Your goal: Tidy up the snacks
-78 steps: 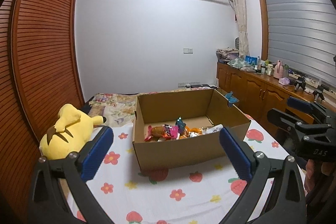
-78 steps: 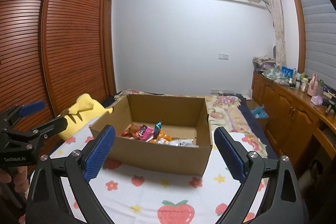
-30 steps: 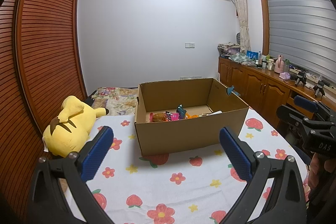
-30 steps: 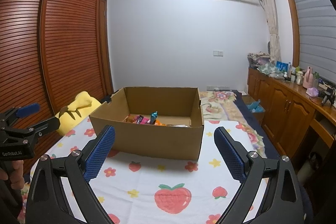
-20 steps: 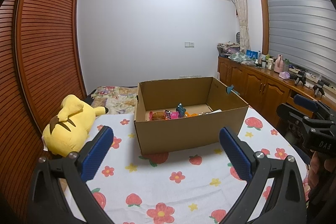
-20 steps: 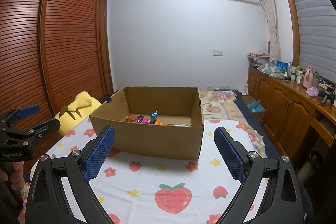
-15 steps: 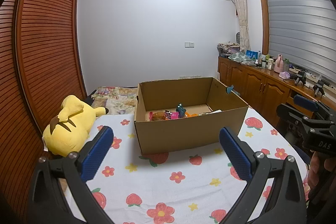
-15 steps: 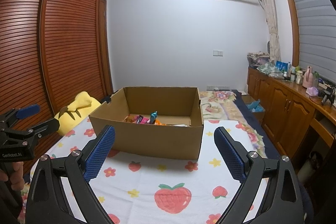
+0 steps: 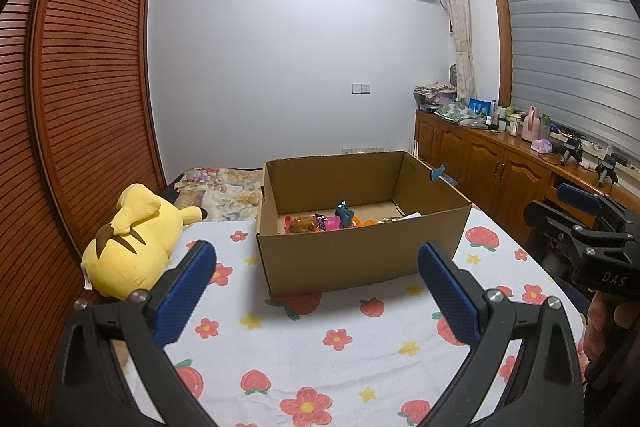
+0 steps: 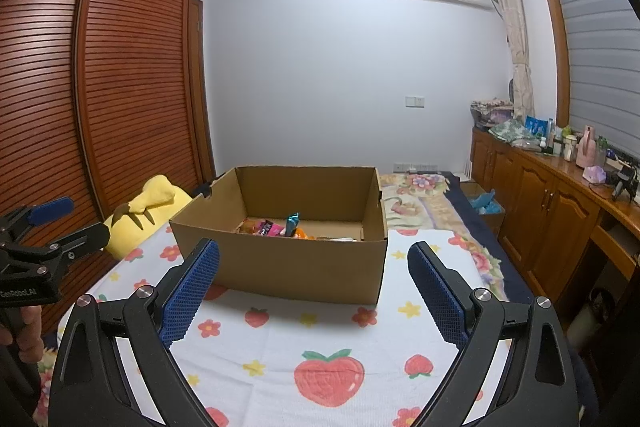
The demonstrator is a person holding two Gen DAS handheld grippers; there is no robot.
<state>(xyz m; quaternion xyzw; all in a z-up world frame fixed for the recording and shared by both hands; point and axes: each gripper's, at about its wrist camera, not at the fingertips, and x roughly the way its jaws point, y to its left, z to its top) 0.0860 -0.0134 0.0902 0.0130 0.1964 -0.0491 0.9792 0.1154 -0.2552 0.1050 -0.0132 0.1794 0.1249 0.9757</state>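
An open cardboard box (image 9: 360, 259) (image 10: 296, 267) stands on a bed with a strawberry-and-flower sheet (image 9: 340, 347). Several colourful snack packets (image 9: 328, 223) (image 10: 280, 227) lie on its floor, partly hidden by the near wall. My left gripper (image 9: 316, 279) is open and holds nothing, well short of the box. My right gripper (image 10: 314, 279) is open as well, empty, in front of the box. Each gripper shows at the edge of the other's view, the right gripper (image 9: 580, 223) and the left gripper (image 10: 52, 227), held by a hand.
A yellow plush toy (image 9: 132, 239) lies left of the box by the slatted wardrobe doors (image 9: 80, 107). Wooden cabinets (image 10: 560, 219) with bottles and clutter run along the right wall. A folded floral quilt (image 10: 416, 195) lies behind the box.
Both grippers have drawn back and lowered from over the box since 2.6 s ago; in the last second the views hardly differ. Both stay open.
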